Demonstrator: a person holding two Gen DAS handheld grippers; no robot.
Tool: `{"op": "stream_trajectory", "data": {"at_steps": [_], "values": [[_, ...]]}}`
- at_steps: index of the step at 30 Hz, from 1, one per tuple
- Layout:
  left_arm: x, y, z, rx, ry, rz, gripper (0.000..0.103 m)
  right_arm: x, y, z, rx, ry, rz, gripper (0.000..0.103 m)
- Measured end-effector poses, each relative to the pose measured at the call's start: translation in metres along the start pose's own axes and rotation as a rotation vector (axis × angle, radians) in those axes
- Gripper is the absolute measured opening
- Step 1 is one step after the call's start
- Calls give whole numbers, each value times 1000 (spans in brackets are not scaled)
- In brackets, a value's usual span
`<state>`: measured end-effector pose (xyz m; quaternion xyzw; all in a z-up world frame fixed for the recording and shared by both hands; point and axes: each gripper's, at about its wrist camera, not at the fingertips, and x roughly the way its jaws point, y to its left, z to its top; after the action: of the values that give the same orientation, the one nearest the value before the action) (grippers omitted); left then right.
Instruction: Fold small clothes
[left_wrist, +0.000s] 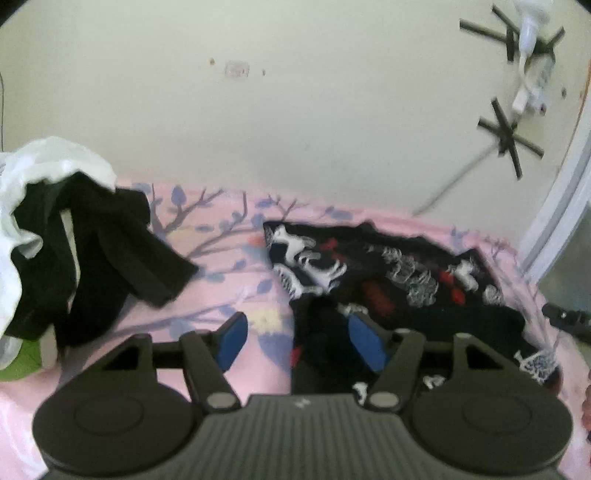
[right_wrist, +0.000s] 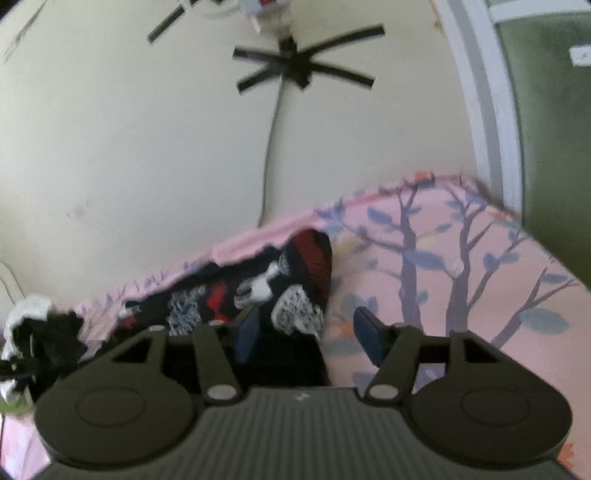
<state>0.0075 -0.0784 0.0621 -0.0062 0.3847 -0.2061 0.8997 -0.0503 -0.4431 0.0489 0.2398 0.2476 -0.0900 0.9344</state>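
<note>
A black garment (left_wrist: 388, 273) with white and red figures lies spread on the pink tree-print sheet (left_wrist: 229, 236), close to the wall. My left gripper (left_wrist: 299, 341) hovers over its near left edge, jaws open; one blue pad is above the sheet and the other above the dark cloth, and neither presses on it. In the right wrist view the same garment (right_wrist: 258, 291) shows its right edge under my right gripper (right_wrist: 308, 339). That gripper is also open, its left pad over the cloth and its right pad over the sheet (right_wrist: 461, 266).
A heap of black and white clothes (left_wrist: 74, 236) sits at the sheet's far left, with something green (left_wrist: 18, 362) below it. The cream wall (left_wrist: 295, 129) carries black tape crosses (left_wrist: 509, 136) and a cable. A white door frame (right_wrist: 491, 129) stands to the right.
</note>
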Motion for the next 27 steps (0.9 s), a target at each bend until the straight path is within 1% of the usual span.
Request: {"op": "stream_trajectory", "data": {"at_steps": [1, 2, 4, 6, 9, 10, 11, 12, 13, 14, 15, 16, 18, 19, 20, 21, 22, 23, 24, 25, 26, 27], "values": [[2, 2, -5, 2, 13, -28, 73, -4, -5, -5, -1, 1, 30, 61], [4, 5, -11, 3, 22, -38, 81, -9, -9, -11, -5, -9, 39, 61], [10, 5, -19, 16, 34, -24, 81, -14, -13, -19, -40, -19, 20, 61], [21, -1, -20, 39, 54, -16, 81, -12, -14, -22, -80, -18, -5, 61], [34, -10, -18, 73, 70, -3, 74, 0, -6, -22, -123, -8, -6, 61], [40, -15, -19, 93, 74, 7, 66, 3, 0, -23, -150, -7, -8, 61], [45, -20, -19, 113, 78, 25, 52, 5, 7, -26, -191, -7, -14, 61], [49, -24, -21, 136, 86, 50, 43, 6, 14, -29, -235, -9, -20, 61], [54, -26, -23, 155, 96, 76, 21, 9, 20, -33, -284, -9, -25, 40], [59, -27, -25, 166, 107, 97, 9, 13, 28, -38, -356, 0, -58, 10], [61, -27, -27, 164, 107, 108, 9, 19, 32, -41, -407, 22, -88, 0], [60, -24, -28, 152, 95, 115, 8, 21, 32, -42, -412, 14, -115, 0], [52, -19, -29, 132, 53, 142, 8, 20, 16, -35, -325, -28, -148, 0], [49, -16, -30, 123, 35, 155, 8, 21, 2, -30, -242, -32, -162, 0], [48, -12, -30, 100, 32, 157, 8, 24, -12, -26, -164, -17, -176, 0], [50, -9, -30, 84, 45, 149, 8, 28, -19, -26, -129, 10, -167, 0], [53, -7, -31, 80, 61, 145, 9, 31, -18, -28, -133, 36, -163, 0], [56, -7, -32, 90, 67, 154, 14, 33, -12, -32, -179, 47, -169, 0], [57, -8, -33, 103, 65, 172, 17, 30, -5, -35, -228, 28, -187, 0], [57, -10, -34, 112, 55, 186, 22, 26, 2, -35, -272, 10, -200, 0], [53, -10, -34, 114, 41, 191, 29, 20, 6, -33, -290, -10, -203, 0], [48, -10, -34, 109, 22, 193, 31, 12, 9, -29, -288, -40, -195, 0]]}}
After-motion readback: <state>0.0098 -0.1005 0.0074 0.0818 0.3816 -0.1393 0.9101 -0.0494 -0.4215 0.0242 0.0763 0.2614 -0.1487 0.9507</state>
